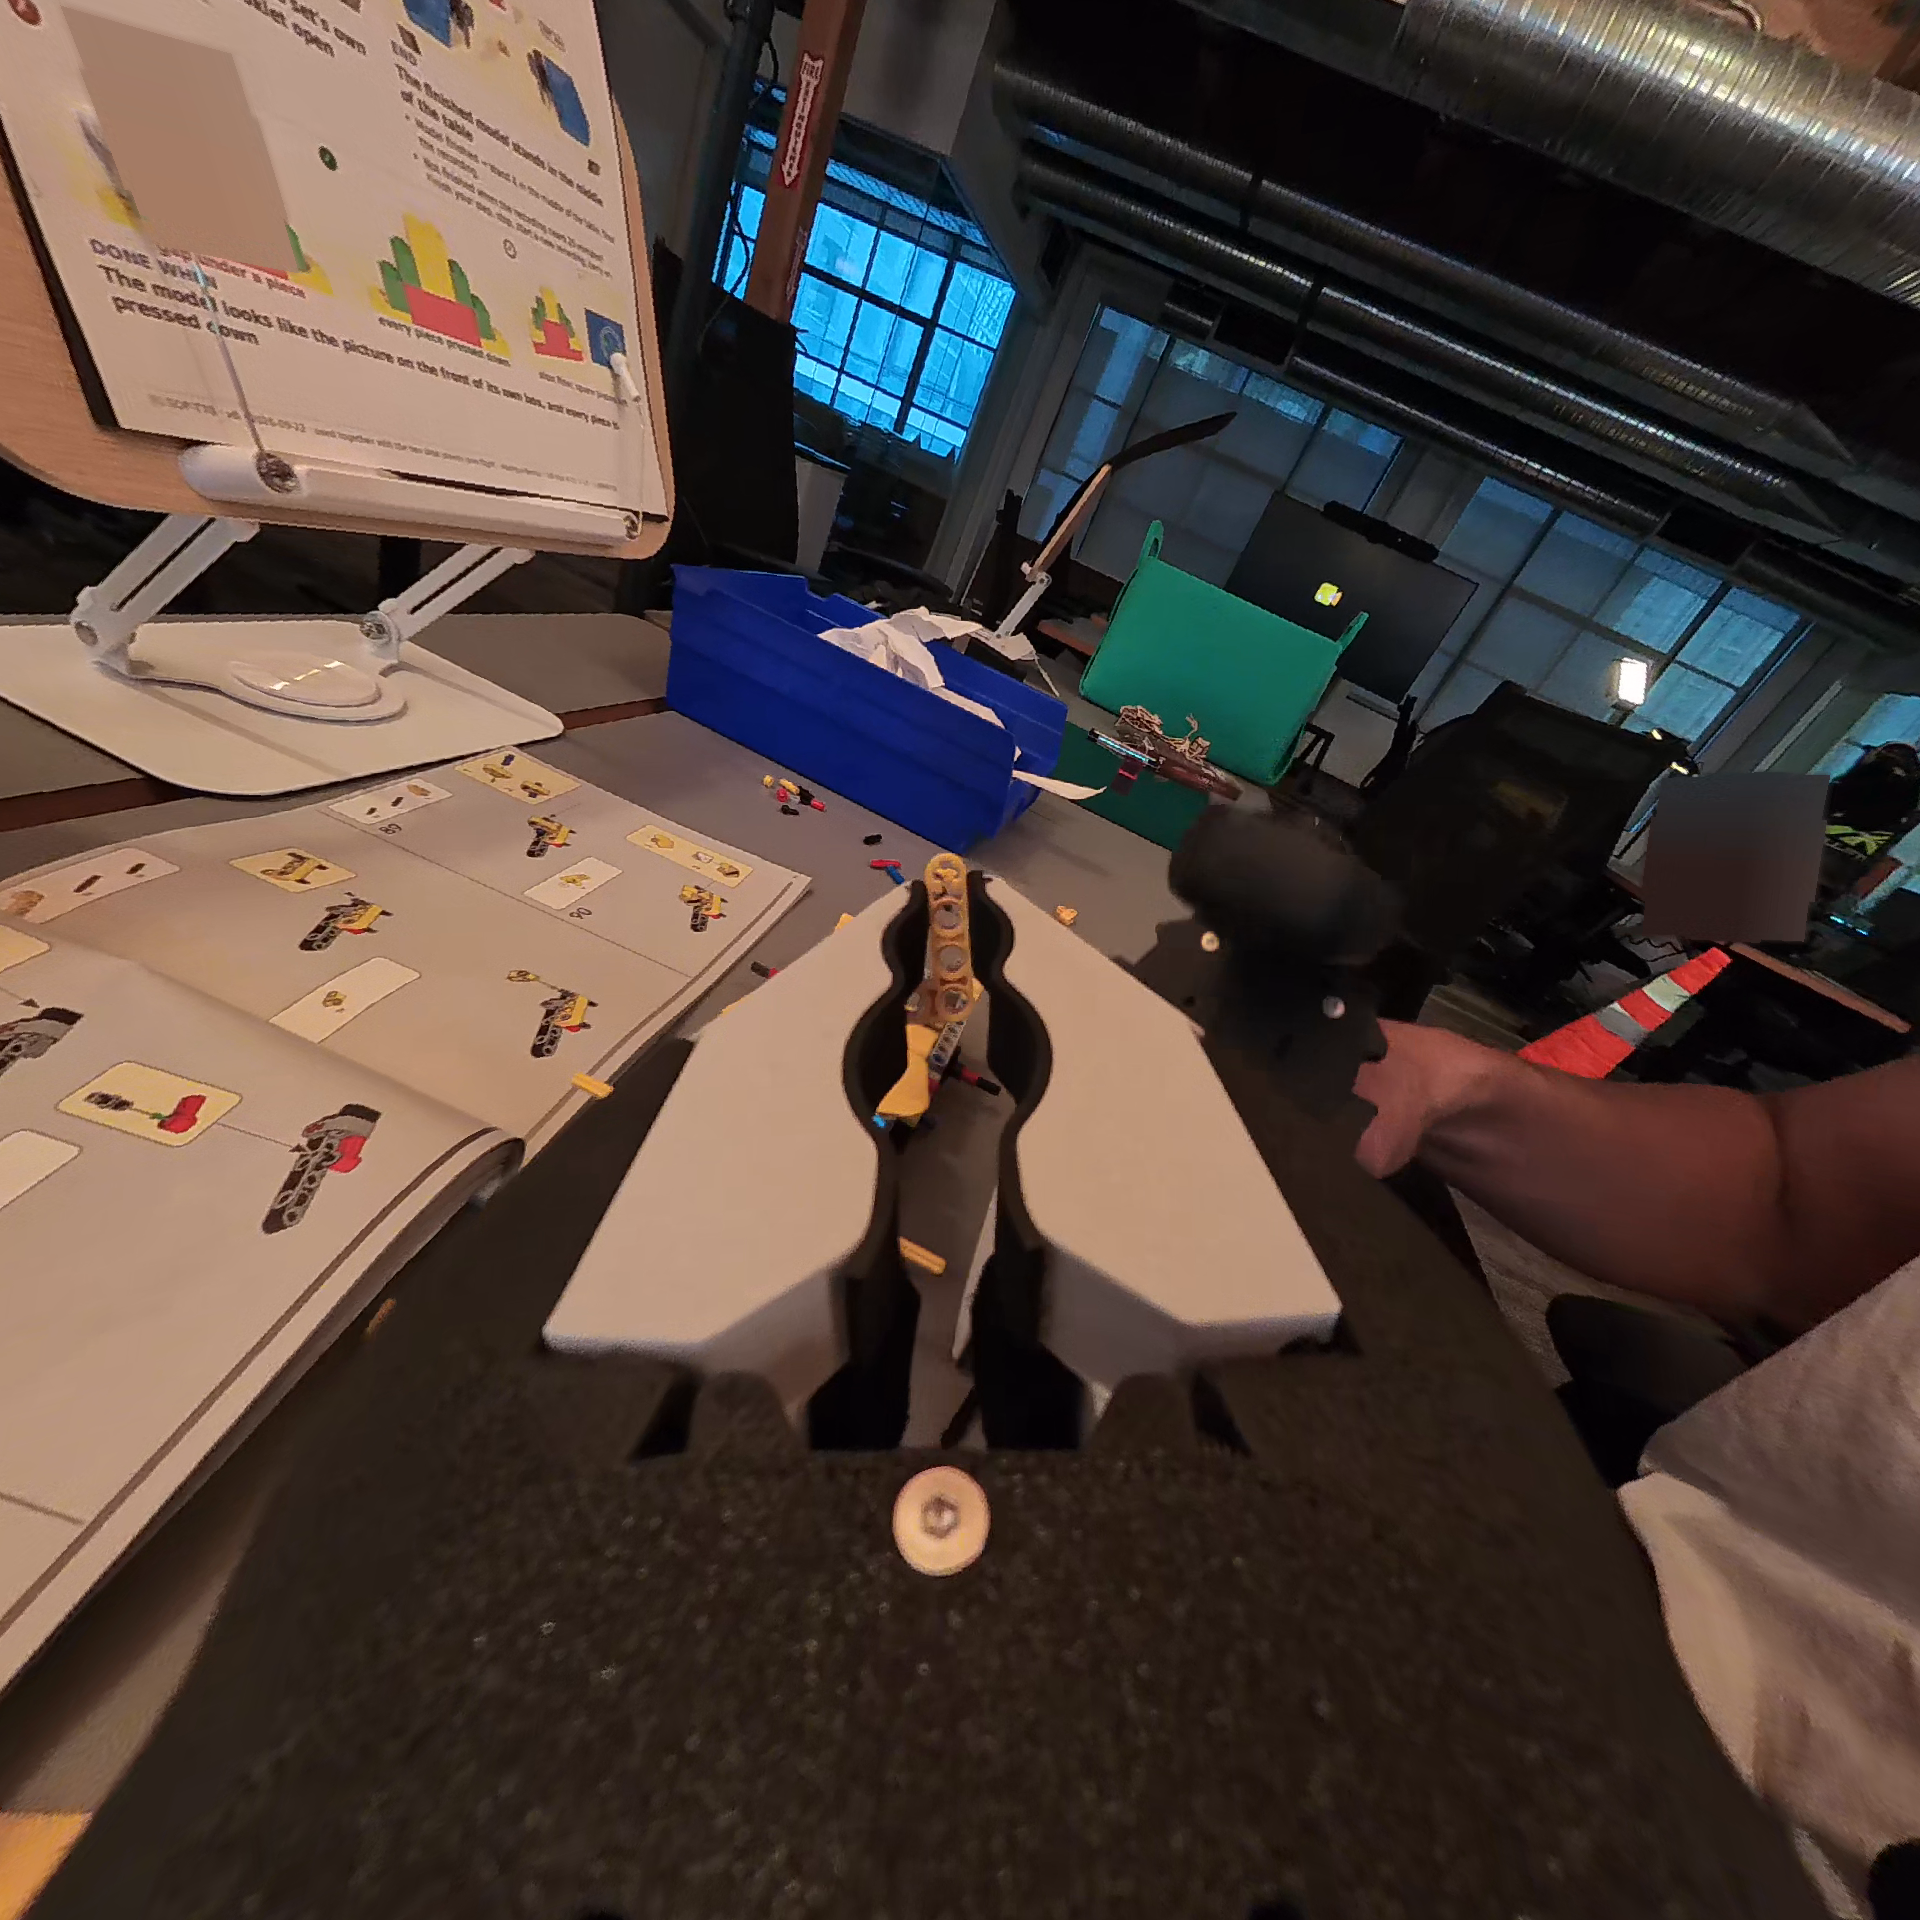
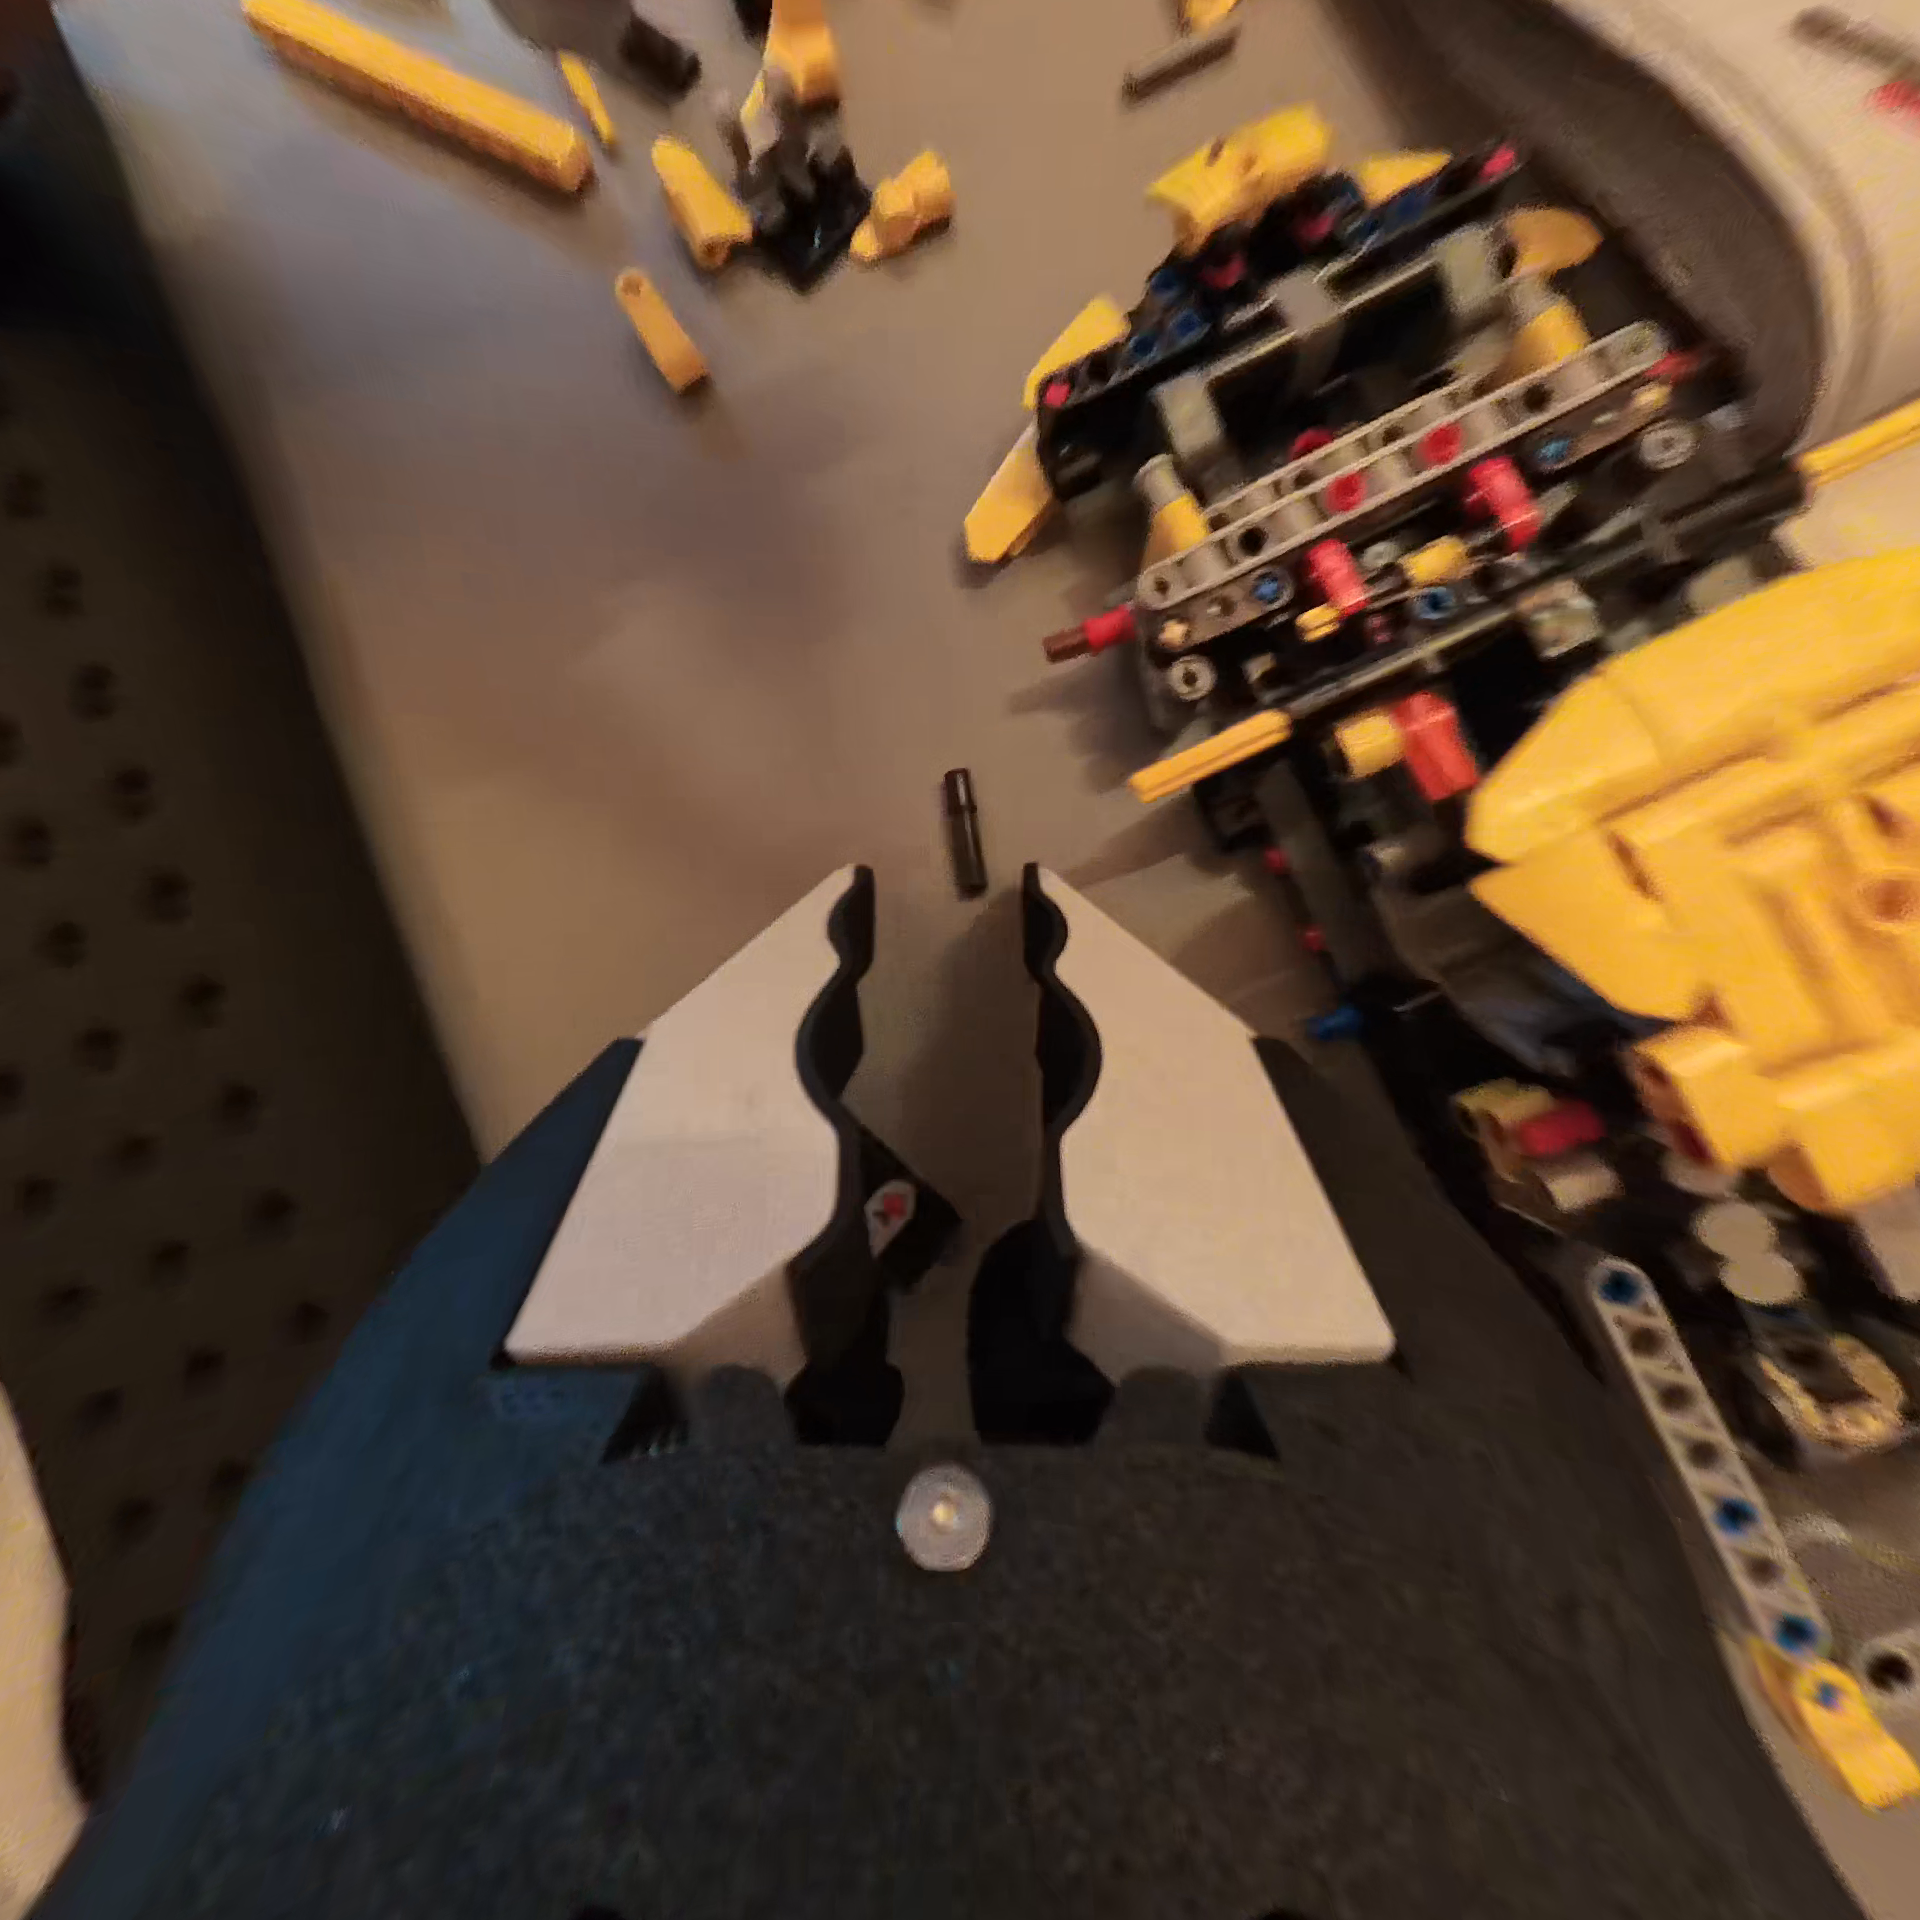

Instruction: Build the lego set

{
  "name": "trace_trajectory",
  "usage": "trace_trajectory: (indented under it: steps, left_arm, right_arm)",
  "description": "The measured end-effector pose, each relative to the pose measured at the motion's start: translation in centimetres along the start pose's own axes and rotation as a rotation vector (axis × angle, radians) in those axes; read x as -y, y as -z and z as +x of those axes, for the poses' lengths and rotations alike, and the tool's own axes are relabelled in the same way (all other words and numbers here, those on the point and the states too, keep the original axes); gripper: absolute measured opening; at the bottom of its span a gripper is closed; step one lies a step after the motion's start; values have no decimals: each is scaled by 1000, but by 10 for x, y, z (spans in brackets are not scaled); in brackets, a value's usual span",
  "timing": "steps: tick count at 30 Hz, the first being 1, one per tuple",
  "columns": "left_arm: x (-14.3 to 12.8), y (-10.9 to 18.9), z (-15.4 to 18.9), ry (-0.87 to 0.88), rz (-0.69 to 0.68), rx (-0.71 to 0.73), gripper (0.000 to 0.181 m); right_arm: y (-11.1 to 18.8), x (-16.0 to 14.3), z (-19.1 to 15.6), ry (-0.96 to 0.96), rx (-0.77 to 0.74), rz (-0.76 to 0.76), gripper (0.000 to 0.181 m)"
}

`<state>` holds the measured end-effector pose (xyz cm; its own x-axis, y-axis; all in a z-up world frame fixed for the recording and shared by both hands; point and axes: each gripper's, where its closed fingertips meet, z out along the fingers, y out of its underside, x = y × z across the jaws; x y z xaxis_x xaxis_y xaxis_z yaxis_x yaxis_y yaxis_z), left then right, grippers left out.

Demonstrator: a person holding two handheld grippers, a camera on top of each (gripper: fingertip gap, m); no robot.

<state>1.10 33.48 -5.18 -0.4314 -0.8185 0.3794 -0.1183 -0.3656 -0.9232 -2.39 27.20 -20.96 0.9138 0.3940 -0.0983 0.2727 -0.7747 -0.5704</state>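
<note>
Lego sub-assembly (image 1: pixel 943 997), yellow, is clamped in the left hand-held gripper (image 1: pixel 948 904). Just past the right hand-held gripper (image 2: pixel 948 883), held narrowly apart, a black pin (image 2: pixel 964 831) probably gets pinched next.

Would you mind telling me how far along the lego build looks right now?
Partly done: a large yellow-and-black lego vehicle body stands assembled on the grey table. In hand: the left gripper is shut on a small yellow holed-beam subassembly; the open right gripper hovers near a short black pin. Left: scattered loose yellow pieces remain unattached.
</note>
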Motion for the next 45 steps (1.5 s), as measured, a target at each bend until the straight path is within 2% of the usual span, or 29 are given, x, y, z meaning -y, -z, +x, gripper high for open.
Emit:
trace_trajectory:
  steps: [3, 7, 10, 14, 17, 19, 22, 25, 37, 39, 45]
  left_arm:
    - [3, 2, -3, 6, 10, 5, 7]
    - [7, 5, -5, 13, 29, 11, 7]
    - [14, 11, -9, 30, 62, 18, 7]
    - [22, 22, -20, 45, 92, 46, 7]
    - [25, 25, -21, 63, 112, 36, 7]
    - [24, 26, -22, 55, 107, 39, 7]
    - [24, 28, -23, 51, 105, 43, 7]
    - [26, 29, -24, 54, 111, 45, 7]
    - [19, 22, -17, 42, 75, 18, 7]
    - [17, 20, -15, 36, 65, 16, 7]
    - [16, 19, -3, 11, 63, -51, 7]
  right_arm:
    - [-5, 2, -10, 25, 4, -5, 21]
    - [-10, 14, -49, -24, 190, 53, 23]
    - [-6, 21, -41, 17, 159, 107, 24]
    - [-5, 27, -27, 283, 75, 125, 27]
    - [-15, 33, -26, 522, 80, 111, 27]
    - [-23, 26, -25, 617, 122, 34, 24]
    - [-23, 19, -31, 619, 224, -18, 14]
    - [-22, 16, -35, 606, 260, -14, 16]
    - [-15, 6, -35, 566, 240, 37, 12]
    - [-17, 8, -36, 590, 220, 47, 6]
    - [-16, 12, -33, 596, 147, 40, 4]
